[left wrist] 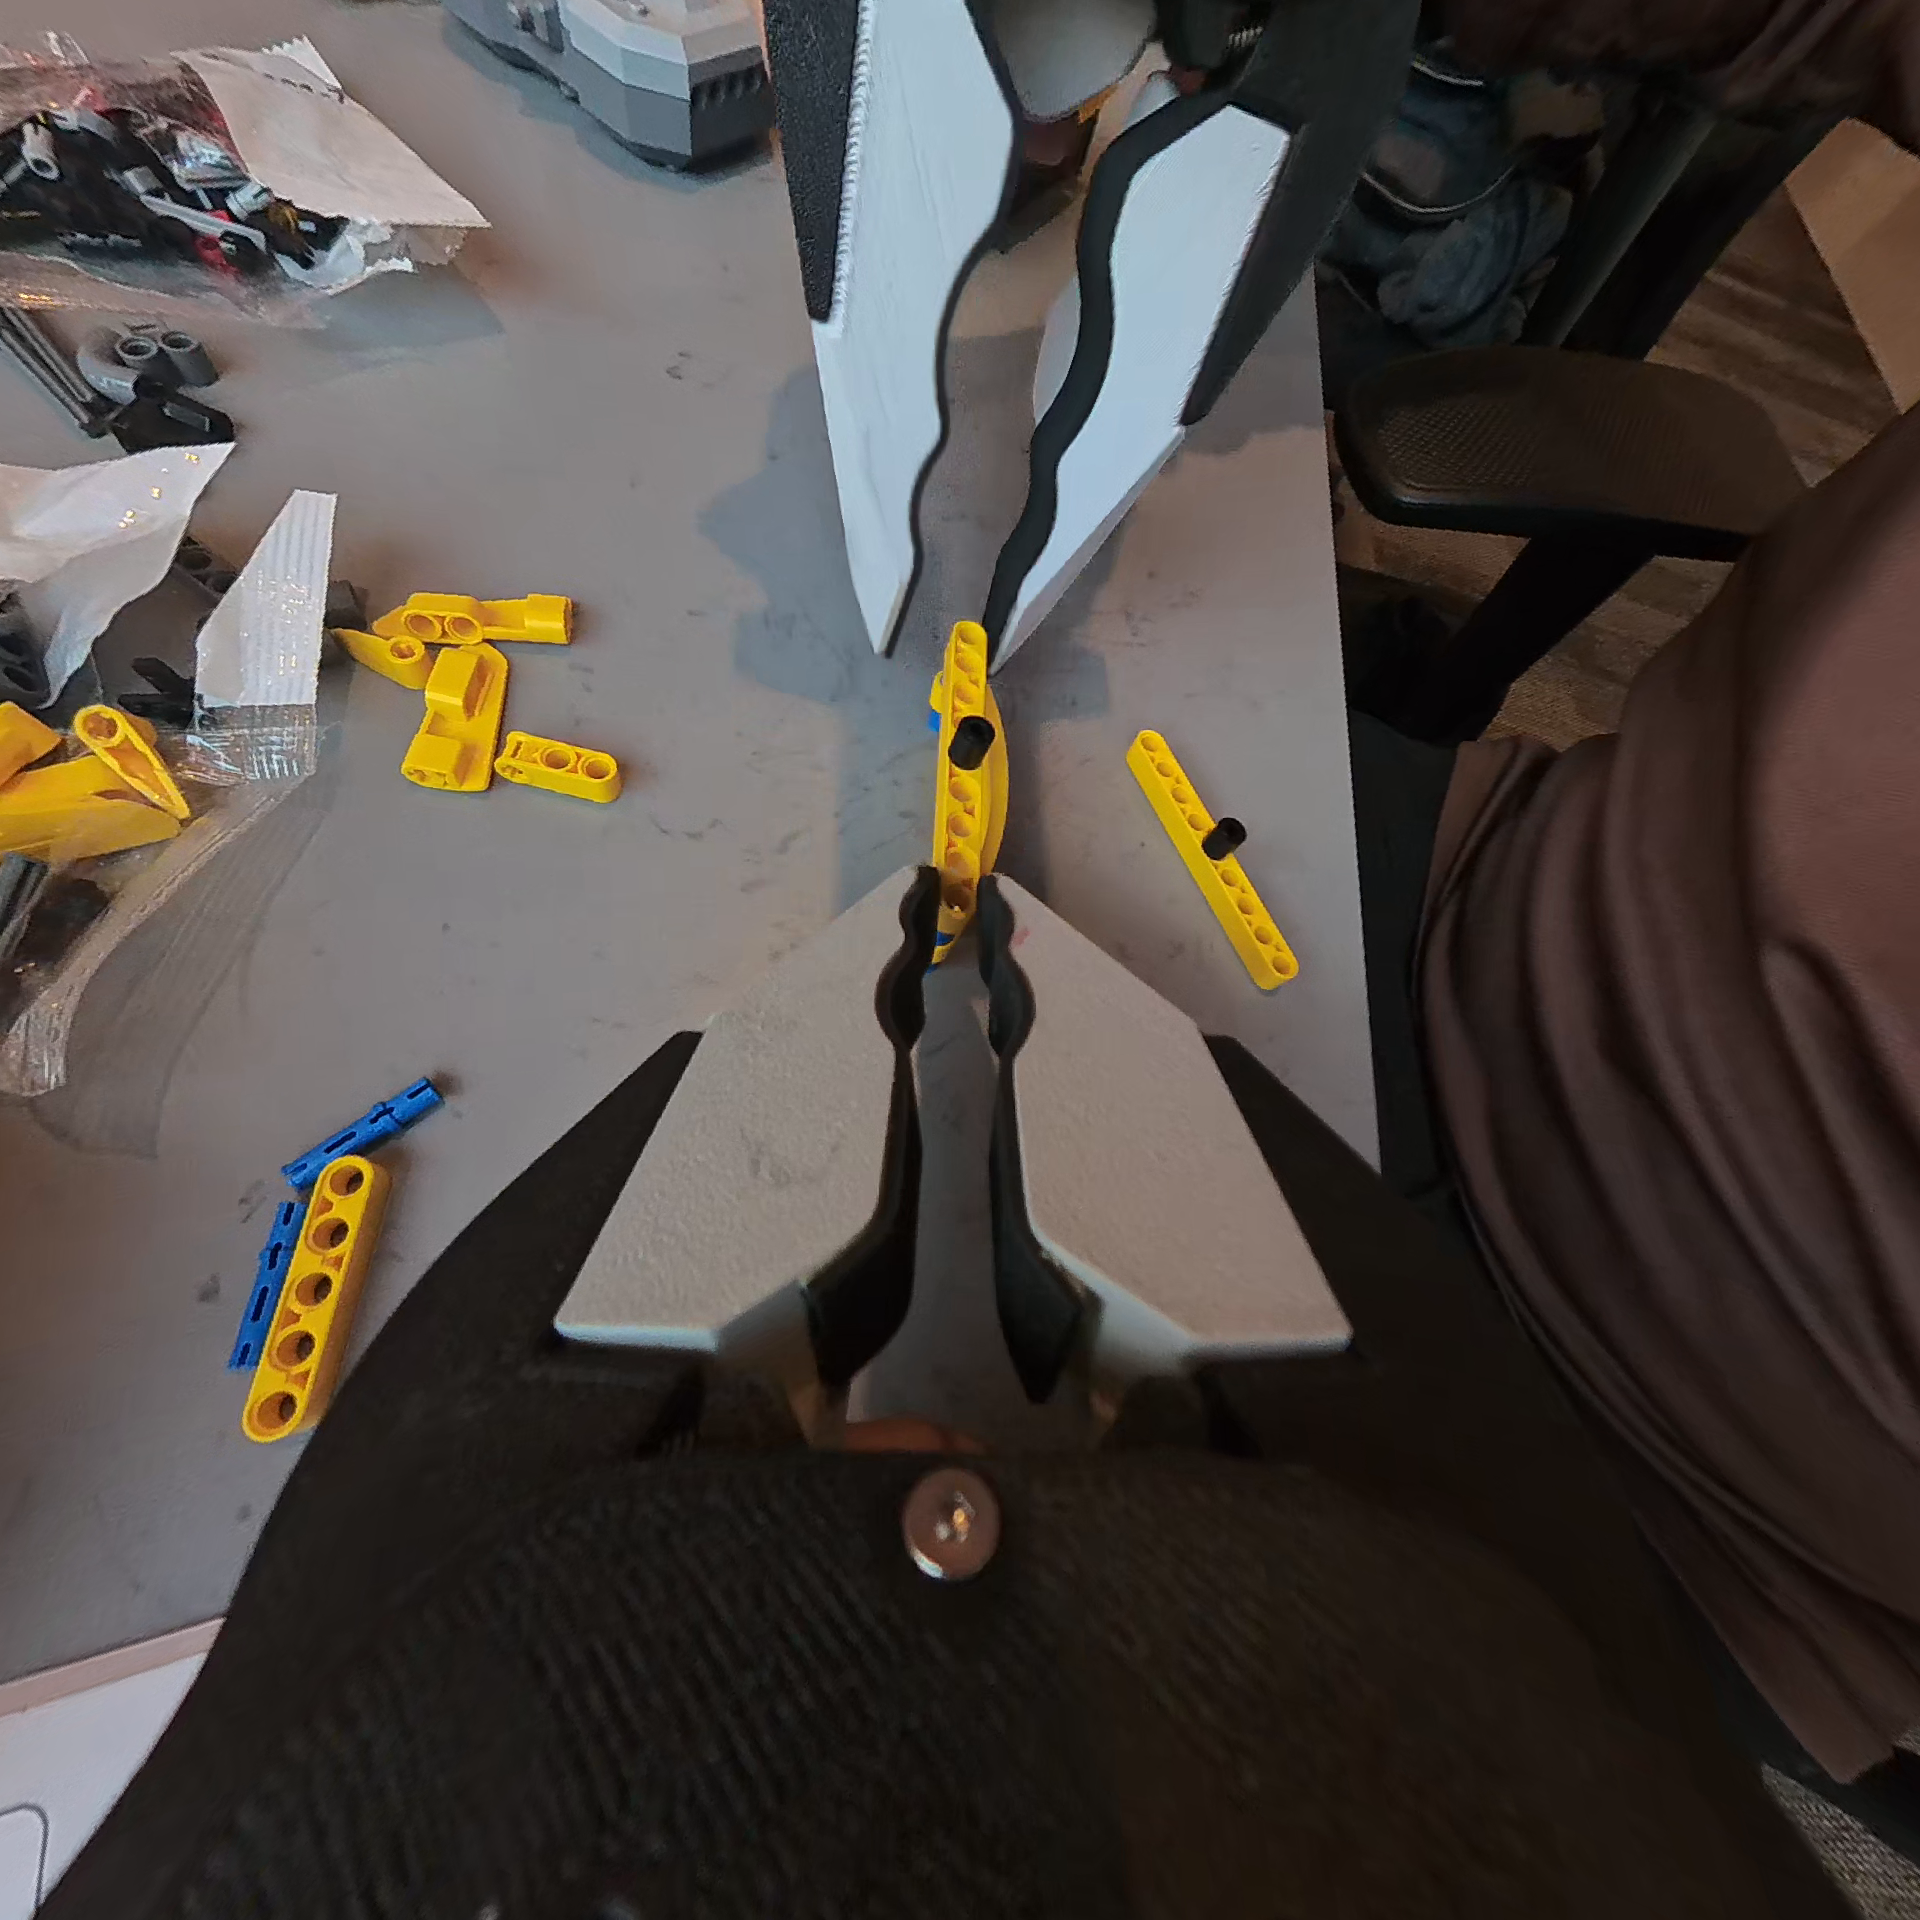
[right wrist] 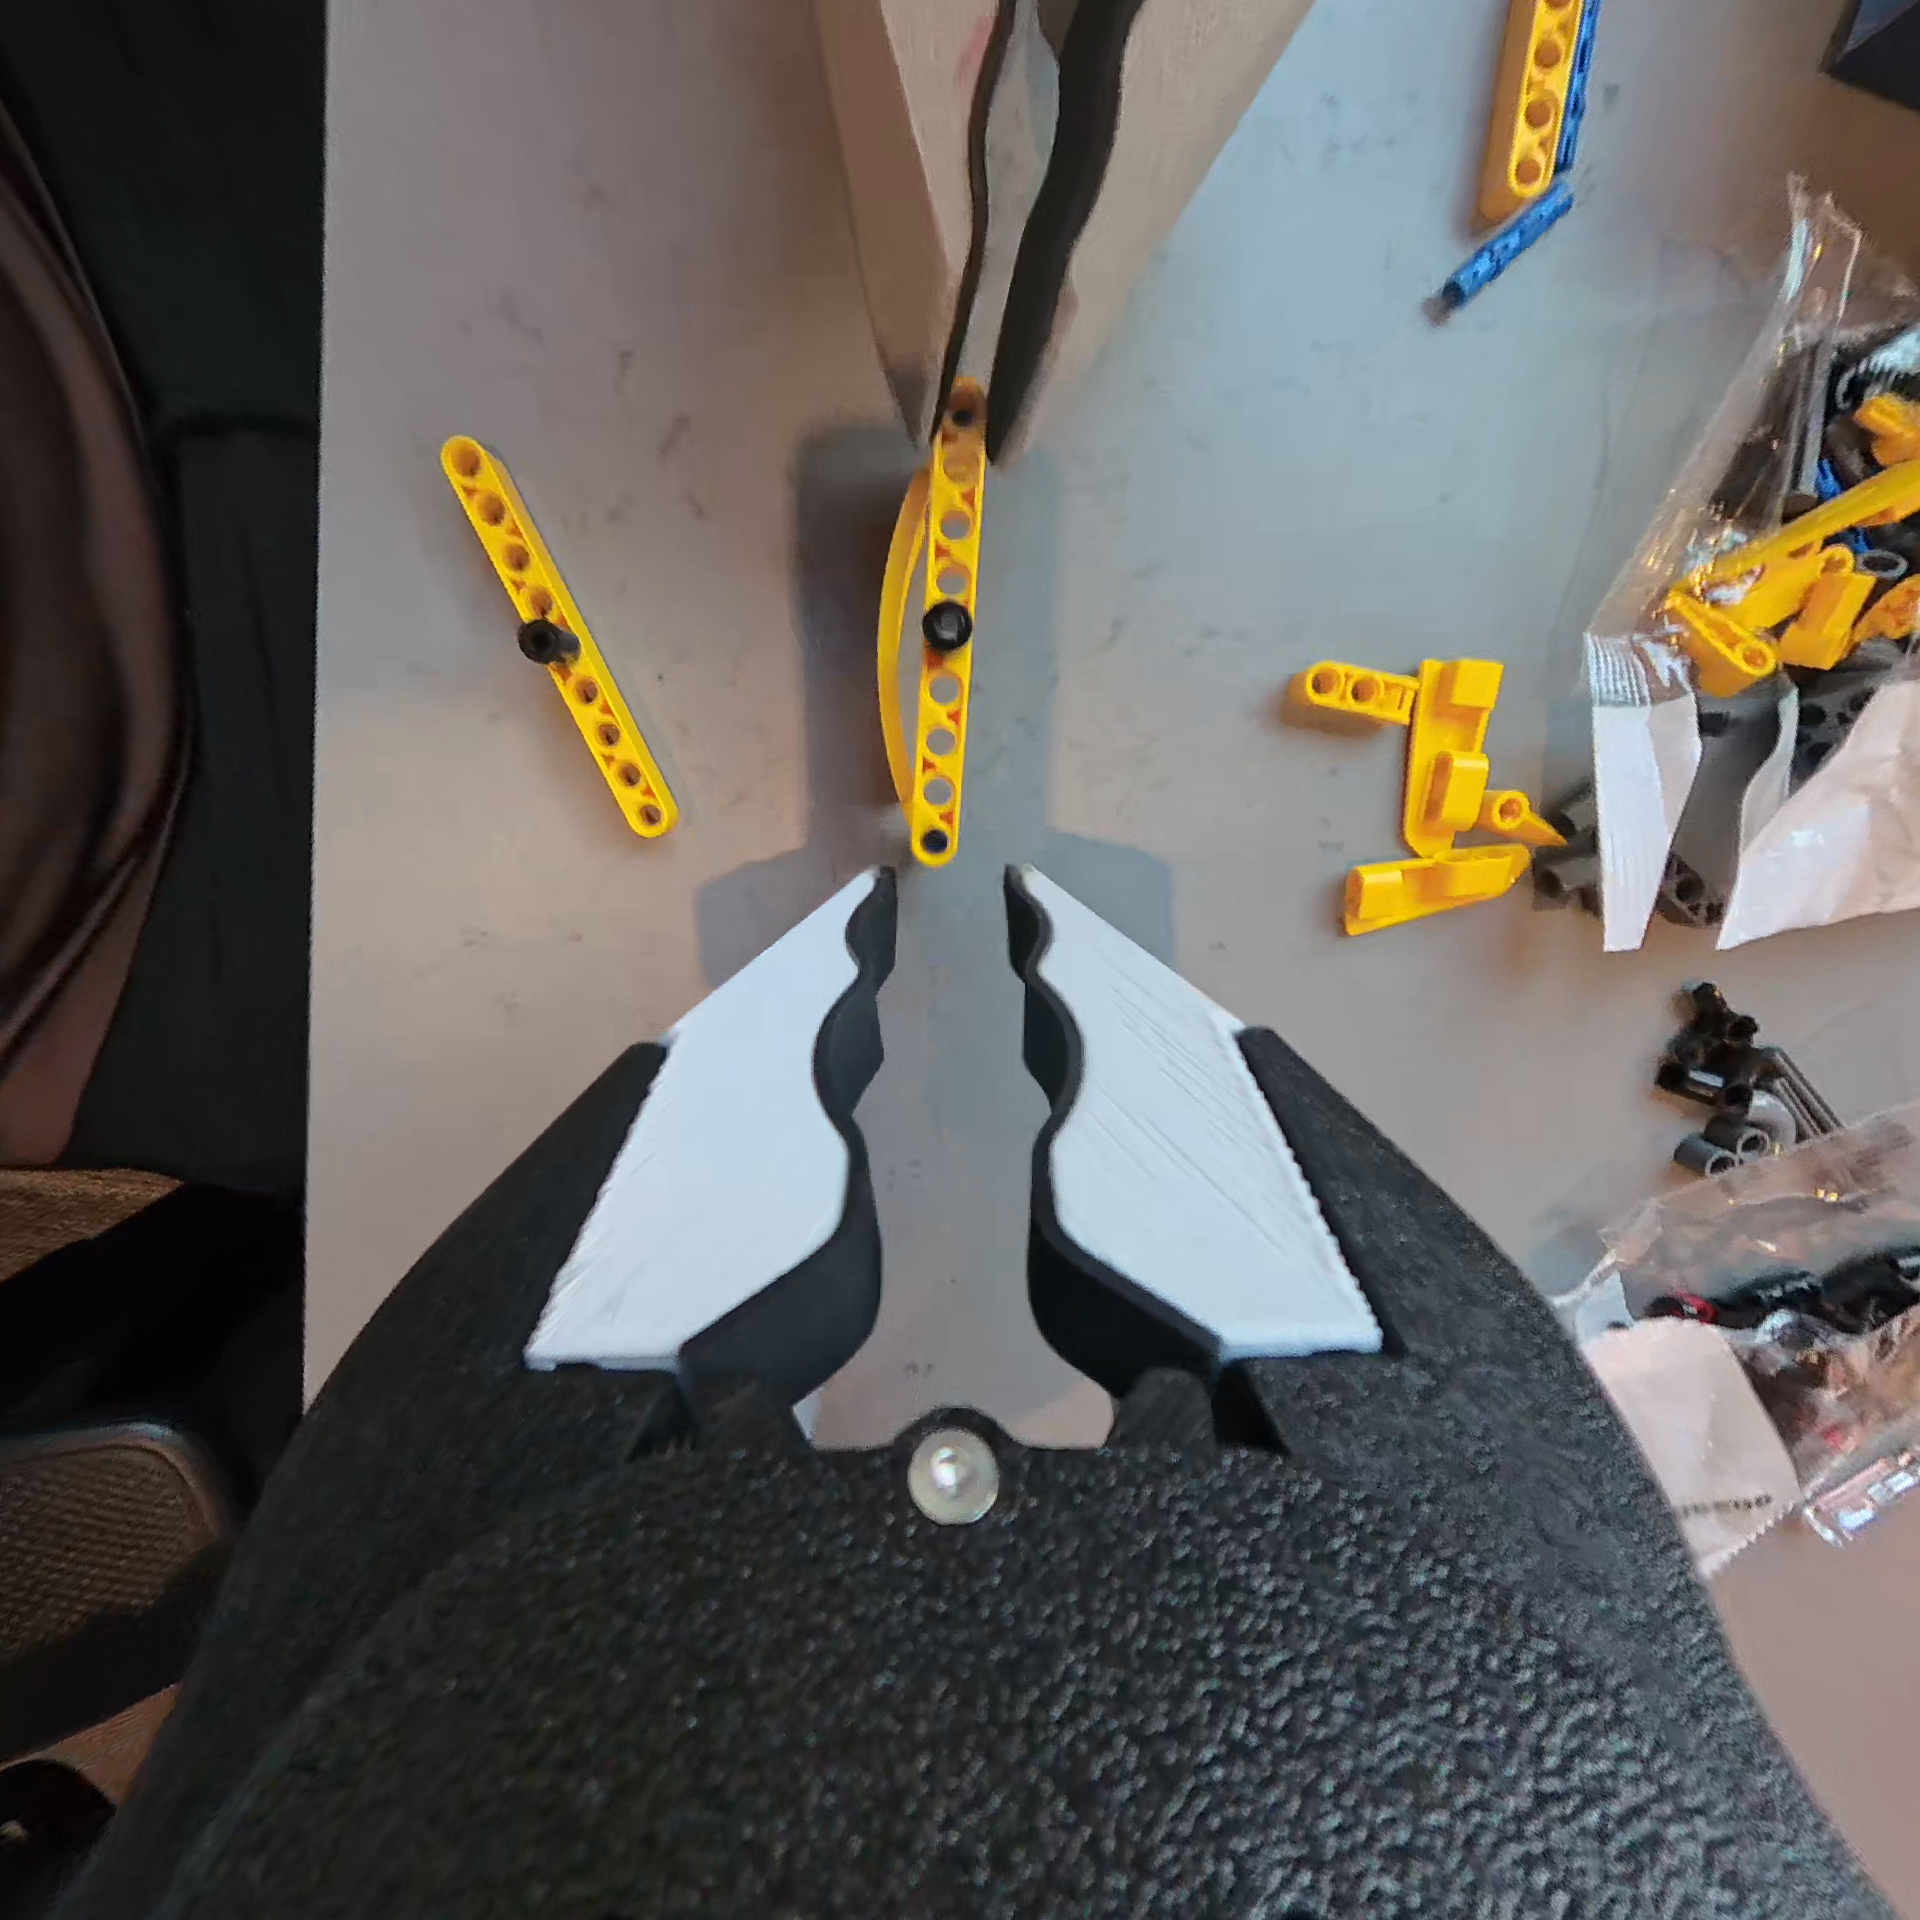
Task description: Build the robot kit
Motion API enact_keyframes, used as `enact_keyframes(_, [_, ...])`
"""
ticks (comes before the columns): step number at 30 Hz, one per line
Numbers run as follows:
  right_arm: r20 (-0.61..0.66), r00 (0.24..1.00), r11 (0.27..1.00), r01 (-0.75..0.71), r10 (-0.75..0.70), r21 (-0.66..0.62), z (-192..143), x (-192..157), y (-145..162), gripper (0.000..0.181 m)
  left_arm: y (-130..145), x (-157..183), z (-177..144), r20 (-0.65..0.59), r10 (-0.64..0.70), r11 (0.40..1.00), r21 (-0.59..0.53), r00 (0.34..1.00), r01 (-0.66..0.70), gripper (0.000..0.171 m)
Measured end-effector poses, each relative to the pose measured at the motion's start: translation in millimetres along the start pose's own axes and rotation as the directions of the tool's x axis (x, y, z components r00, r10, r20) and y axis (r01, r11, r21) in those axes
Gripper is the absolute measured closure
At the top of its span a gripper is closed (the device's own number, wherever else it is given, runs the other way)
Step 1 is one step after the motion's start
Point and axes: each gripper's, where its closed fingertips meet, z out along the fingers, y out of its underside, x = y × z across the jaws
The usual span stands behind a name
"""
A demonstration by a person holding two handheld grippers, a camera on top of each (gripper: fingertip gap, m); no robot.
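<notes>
Near the worktop (left wrist: 582, 966) edge, my left fingers (left wrist: 952, 896) pinch one end of the long yellow beam (left wrist: 966, 769), its length running straight away toward my right fingers (right wrist: 950, 879). Those stand parted and empty, just short of the beam's other end.

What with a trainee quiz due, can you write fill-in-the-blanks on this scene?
1. The beam in the left gripper is coloured ___.
2. The pin in it is ___.
3. The right gripper is ___, not shut.
Missing: yellow; black; open.
</notes>
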Motion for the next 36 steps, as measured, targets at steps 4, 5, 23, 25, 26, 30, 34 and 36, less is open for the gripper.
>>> enact_keyframes(4, [0.0, 1.0, 0.999, -0.03, 0.03, 0.028, -5, 0, 4, 0.16, 0, 0, 0, 0.005, 0.007, 1.0, -0.001, 1.0, -0.007, 0.167])
enact_keyframes(5, [-0.006, 0.999, 0.999, -0.034, 0.034, 0.038, -9, 1, 3, 0.161, 0, 0, 0, 0.003, 0.005, 1.0, 0.0, 1.0, -0.005, 0.167])
enact_keyframes(23, [-0.135, 0.987, 0.984, -0.058, 0.081, 0.166, -30, 14, -19, 0.181, 0, 2, 0, 0.013, 0.007, 1.0, 0.005, 1.0, -0.007, 0.167])
enact_keyframes(25, [-0.126, 0.988, 0.98, -0.061, 0.086, 0.19, -36, 13, -24, 0.181, 0, 2, 0, 0.014, 0.007, 1.0, 0.005, 1.0, -0.007, 0.167])
enact_keyframes(26, [-0.115, 0.99, 0.979, -0.058, 0.081, 0.194, -36, 10, -26, 0.181, 0, 2, 0, 0.013, 0.007, 1.0, 0.005, 1.0, -0.007, 0.167])
enact_keyframes(30, [-0.086, 0.995, 0.989, -0.045, 0.057, 0.139, -14, -2, -19, 0.181, 3, 0, 0, 0.025, 0.011, 1.0, -0.011, 1.0, -0.01, 0.165])
enact_keyframes(34, [-0.138, 0.987, 0.986, -0.063, 0.084, 0.153, -26, 10, -23, 0.181, 3, 1, 1, 0.031, 0.015, 1.0, -0.013, 0.999, -0.014, 0.166])
enact_keyframes(36, [-0.104, 0.987, 0.968, -0.093, 0.119, 0.232, -40, 11, -36, 0.181, 3, 2, 1, 0.031, 0.011, 1.0, -0.012, 0.999, -0.011, 0.165])
